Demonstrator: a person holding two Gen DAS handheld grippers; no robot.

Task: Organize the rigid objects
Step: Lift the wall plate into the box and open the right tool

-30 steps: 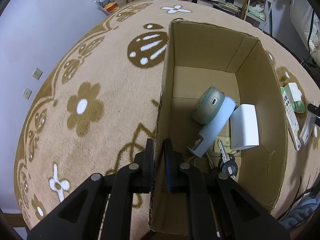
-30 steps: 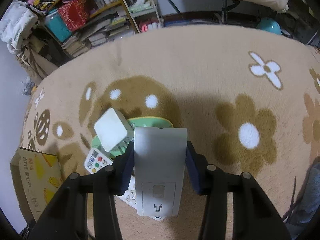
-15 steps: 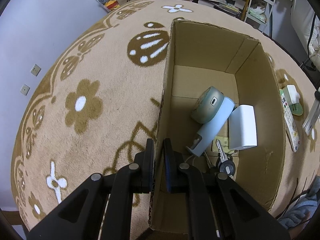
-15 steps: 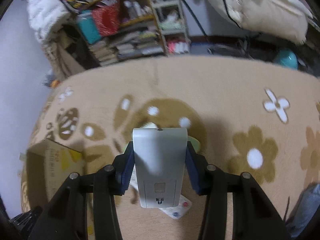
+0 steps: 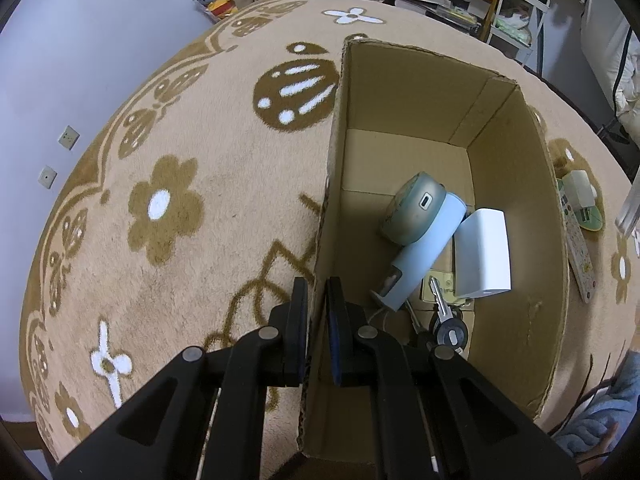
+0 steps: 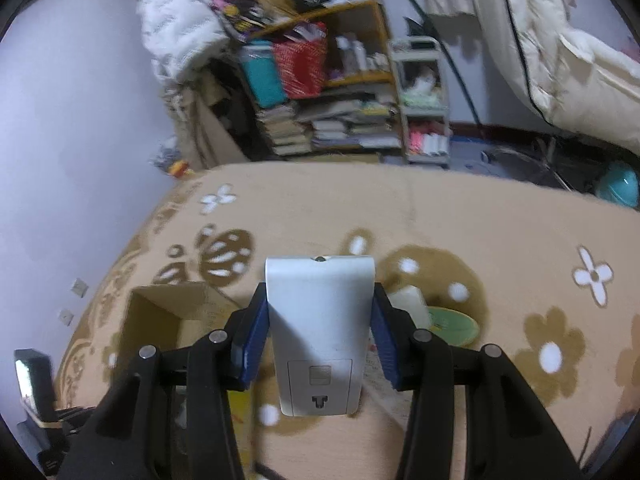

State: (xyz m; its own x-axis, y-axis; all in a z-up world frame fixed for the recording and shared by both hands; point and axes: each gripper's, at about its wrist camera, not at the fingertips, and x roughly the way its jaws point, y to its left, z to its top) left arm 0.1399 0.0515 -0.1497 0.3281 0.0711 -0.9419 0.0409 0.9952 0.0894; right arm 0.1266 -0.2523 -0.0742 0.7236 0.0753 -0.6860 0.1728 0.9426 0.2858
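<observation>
The left wrist camera looked steeply down from close above the cardboard box (image 5: pixel 516 184) at its left wall and the carpet (image 5: pixel 180 208). The right wrist camera faced more level, across the carpet toward far shelves (image 6: pixel 332 92). Both views shared the box and carpet.

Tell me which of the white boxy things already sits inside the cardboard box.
The white rectangular block, lying against the box's right wall beside the pale blue tube. The small white adapter sits outside on the carpet, and the right gripper holds the grey-white device.
</observation>
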